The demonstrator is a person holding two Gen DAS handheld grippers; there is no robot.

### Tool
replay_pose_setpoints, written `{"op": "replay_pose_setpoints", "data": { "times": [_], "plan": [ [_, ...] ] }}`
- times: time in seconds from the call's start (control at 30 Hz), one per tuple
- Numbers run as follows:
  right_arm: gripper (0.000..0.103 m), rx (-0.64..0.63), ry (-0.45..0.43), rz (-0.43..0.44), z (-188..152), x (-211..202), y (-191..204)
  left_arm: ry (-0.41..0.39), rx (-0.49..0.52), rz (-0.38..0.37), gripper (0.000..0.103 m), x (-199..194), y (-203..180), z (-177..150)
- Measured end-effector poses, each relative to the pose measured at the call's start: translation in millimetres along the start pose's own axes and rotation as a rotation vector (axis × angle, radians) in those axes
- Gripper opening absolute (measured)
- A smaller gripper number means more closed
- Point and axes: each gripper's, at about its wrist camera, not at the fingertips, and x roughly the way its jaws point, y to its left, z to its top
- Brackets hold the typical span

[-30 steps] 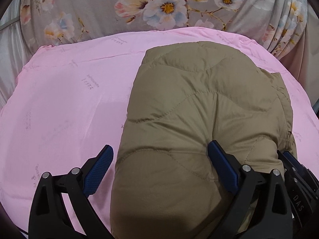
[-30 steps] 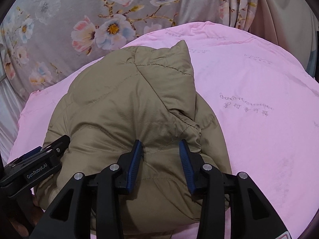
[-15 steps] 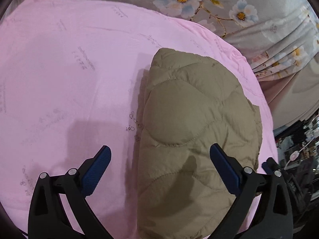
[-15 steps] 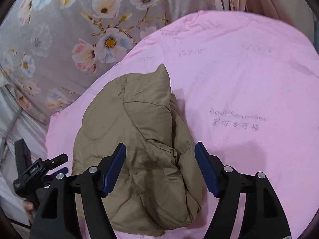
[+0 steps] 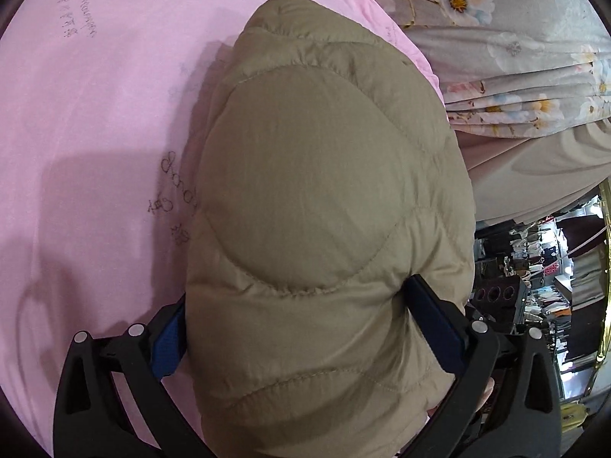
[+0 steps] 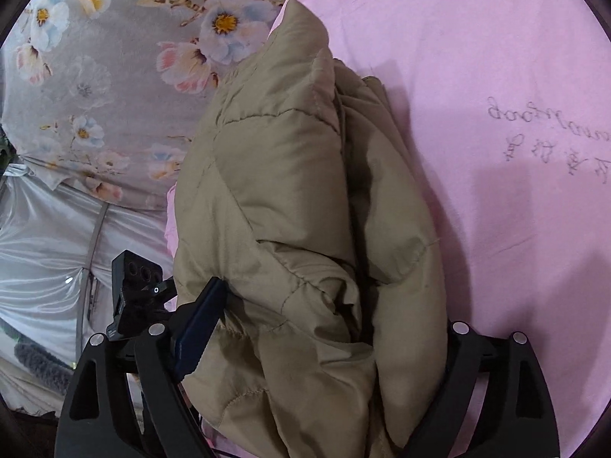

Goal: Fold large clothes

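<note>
A folded khaki quilted jacket point(image 5: 324, 198) lies on the pink sheet point(image 5: 95, 114) near its edge. My left gripper point(image 5: 301, 328) straddles the near end of the bundle with its jaws wide apart, blue pads pressed against both sides. In the right wrist view the same jacket point(image 6: 298, 229) shows its folded layers and an edge seam. My right gripper point(image 6: 324, 328) also straddles the bundle with wide jaws; its right finger is hidden behind the fabric. The left gripper's body point(image 6: 133, 297) shows at the jacket's far side.
A grey floral cloth point(image 6: 114, 76) hangs beyond the sheet's edge, also in the left wrist view point(image 5: 515, 57). White shiny fabric point(image 6: 38, 248) lies at lower left. A cluttered room background point(image 5: 542, 267) shows past the bed edge on the right.
Both grippers opened and drew back, then moved in around the bundle from opposite ends. The jacket now fills the space between both pairs of jaws.
</note>
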Motion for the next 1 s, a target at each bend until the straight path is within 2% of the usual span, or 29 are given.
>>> {"op": "replay_pose_setpoints", "data": {
  "times": [0.17, 0.3, 0.4, 0.47, 0.5, 0.57, 0.67, 0.83, 1.0],
  "plan": [
    [0.088, 0.003, 0.005, 0.06, 1.5, 15.1, 7.7, 0.001, -0.016, -0.029, 0.098, 0.8, 4.4, 2.2],
    [0.084, -0.012, -0.005, 0.064, -1.4, 24.5, 18.4, -0.015, 0.006, -0.005, 0.098, 1.9, -4.4, 3.2],
    [0.049, -0.003, -0.025, 0.093, -4.4, 25.6, 25.3, -0.073, 0.078, 0.065, 0.089, -10.2, -17.9, 0.9],
    [0.037, -0.02, -0.055, 0.103, -6.4, 20.3, 37.1, -0.097, 0.111, 0.085, 0.074, -20.4, -23.6, 1.6],
    [0.033, -0.045, -0.073, 0.092, -7.9, 16.9, 47.7, -0.114, 0.127, 0.082, 0.071, -28.0, -28.4, 1.8],
    [0.029, -0.111, -0.116, 0.088, -11.2, 8.0, 77.1, -0.15, 0.166, 0.088, 0.064, -44.7, -38.3, 0.8],
    [0.027, -0.204, -0.169, 0.088, -14.7, -2.7, 116.3, -0.234, 0.246, 0.094, 0.058, -77.8, -57.4, -2.0],
    [0.027, -0.343, -0.249, 0.134, -12.9, -16.1, 182.5, -0.387, 0.341, 0.072, 0.057, -144.6, -75.9, 1.3],
    [0.027, -0.471, -0.306, 0.172, -0.4, -11.0, 242.2, -0.509, 0.386, 0.061, 0.058, -201.9, -84.1, 21.8]
  ]
}}
